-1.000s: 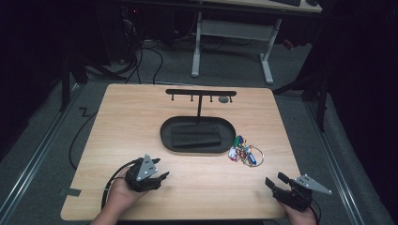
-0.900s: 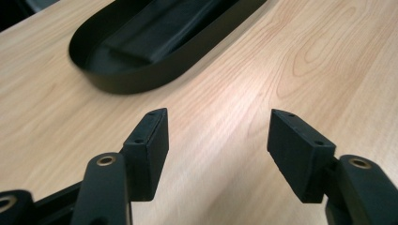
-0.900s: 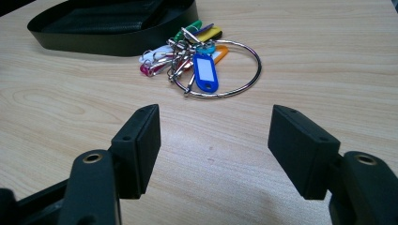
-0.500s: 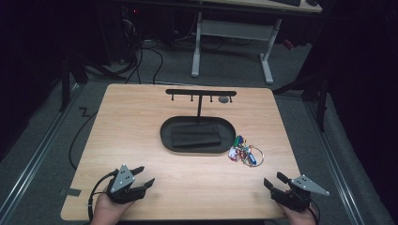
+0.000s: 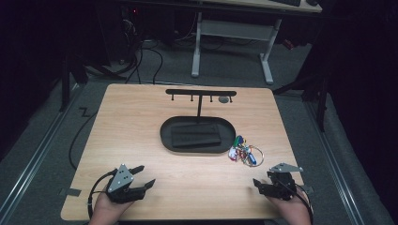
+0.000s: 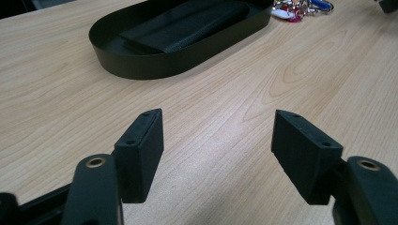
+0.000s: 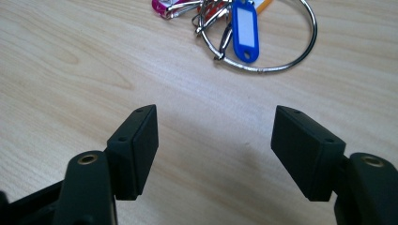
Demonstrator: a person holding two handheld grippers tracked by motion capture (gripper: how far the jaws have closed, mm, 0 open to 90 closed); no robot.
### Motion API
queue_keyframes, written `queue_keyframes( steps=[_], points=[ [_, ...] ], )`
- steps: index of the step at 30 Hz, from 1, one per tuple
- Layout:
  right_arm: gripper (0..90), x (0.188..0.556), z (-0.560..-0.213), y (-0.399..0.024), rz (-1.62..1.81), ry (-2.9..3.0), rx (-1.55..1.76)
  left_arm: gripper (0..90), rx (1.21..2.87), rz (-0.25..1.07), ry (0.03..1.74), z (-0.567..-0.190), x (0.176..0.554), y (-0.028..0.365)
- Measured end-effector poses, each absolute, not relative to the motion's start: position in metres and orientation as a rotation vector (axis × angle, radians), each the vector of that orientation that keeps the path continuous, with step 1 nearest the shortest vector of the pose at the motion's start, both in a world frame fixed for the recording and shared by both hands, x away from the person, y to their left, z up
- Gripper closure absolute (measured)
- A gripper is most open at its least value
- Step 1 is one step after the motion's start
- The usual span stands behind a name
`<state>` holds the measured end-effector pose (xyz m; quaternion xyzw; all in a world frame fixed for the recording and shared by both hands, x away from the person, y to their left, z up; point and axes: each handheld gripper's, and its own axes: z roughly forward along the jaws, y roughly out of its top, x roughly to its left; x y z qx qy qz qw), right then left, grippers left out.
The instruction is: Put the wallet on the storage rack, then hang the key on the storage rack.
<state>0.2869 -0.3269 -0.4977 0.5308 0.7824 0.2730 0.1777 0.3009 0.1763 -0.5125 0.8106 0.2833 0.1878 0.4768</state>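
Observation:
A black oval tray (image 5: 164, 136) (image 6: 141, 70) sits mid-table with a flat black pad (image 5: 195, 136) (image 6: 187, 23) lying in it. A T-shaped hook stand (image 5: 201, 92) rises behind it. A key ring with coloured tags (image 5: 244, 153) (image 7: 263, 37) (image 6: 300, 7) lies just right of the tray. My left gripper (image 5: 143, 176) (image 6: 218, 140) is low over the front left of the table and points toward the tray. Its jaws have just been opening, with nothing between them. My right gripper (image 5: 262, 178) (image 7: 216, 140) is open and empty, just short of the key ring.
The wooden table's front edge (image 5: 187, 219) runs just under both hands. A small dark knob (image 5: 224, 99) lies at the back beside the stand's bar. Cables trail over the floor on the left (image 5: 75, 140), and a white desk frame (image 5: 234, 33) stands behind the table.
My left gripper slid left and nearer the front edge, and its jaws spread a little wider. My right gripper moved left and slightly forward, toward the key ring.

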Motion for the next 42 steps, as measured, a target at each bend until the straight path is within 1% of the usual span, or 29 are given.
queue_keyframes(
  steps=[2,4,7,10,13,16,19,24,31,34,36,42],
  points=[
    [34.0,0.296,-0.491,-0.325,0.735,2.242,1.501,34.4,1.986,0.459,0.69,-0.513,0.302,0.177],
    [37.3,0.304,-0.485,-0.322,0.694,2.282,1.488,33.9,1.988,0.454,0.688,-0.513,0.303,0.178],
    [44.8,0.316,-0.479,-0.315,0.621,2.37,1.448,34.0,1.985,0.452,0.686,-0.513,0.304,0.179],
    [54.3,0.328,-0.474,-0.306,0.543,2.453,1.394,34.1,1.99,0.446,0.676,-0.513,0.303,0.178],
    [61.1,0.339,-0.47,-0.3,0.455,2.502,1.338,34.6,2.002,0.439,0.66,-0.514,0.3,0.177],
    [67.4,0.354,-0.465,-0.302,0.403,2.522,1.343,34.9,2.013,0.444,0.644,-0.513,0.298,0.176],
    [70.3,0.374,-0.462,-0.31,0.352,2.527,1.378,35.3,2.029,0.453,0.637,-0.513,0.297,0.176],
    [70.3,0.407,-0.464,-0.318,0.291,2.562,1.427,35.8,2.035,0.457,0.644,-0.513,0.294,0.178],
    [65.5,0.443,-0.469,-0.321,0.212,2.586,1.466,36.3,2.047,0.462,0.644,-0.514,0.292,0.179],
    [63.6,0.454,-0.473,-0.321,0.175,2.599,1.46,36.3,2.055,0.458,0.638,-0.514,0.292,0.179],
    [60.6,0.46,-0.477,-0.321,0.136,2.619,1.457,36.3,2.055,0.458,0.637,-0.514,0.292,0.179],
    [56.2,0.472,-0.483,-0.321,0.115,2.669,1.464,36.5,2.067,0.455,0.624,-0.515,0.293,0.178]
  ],
)
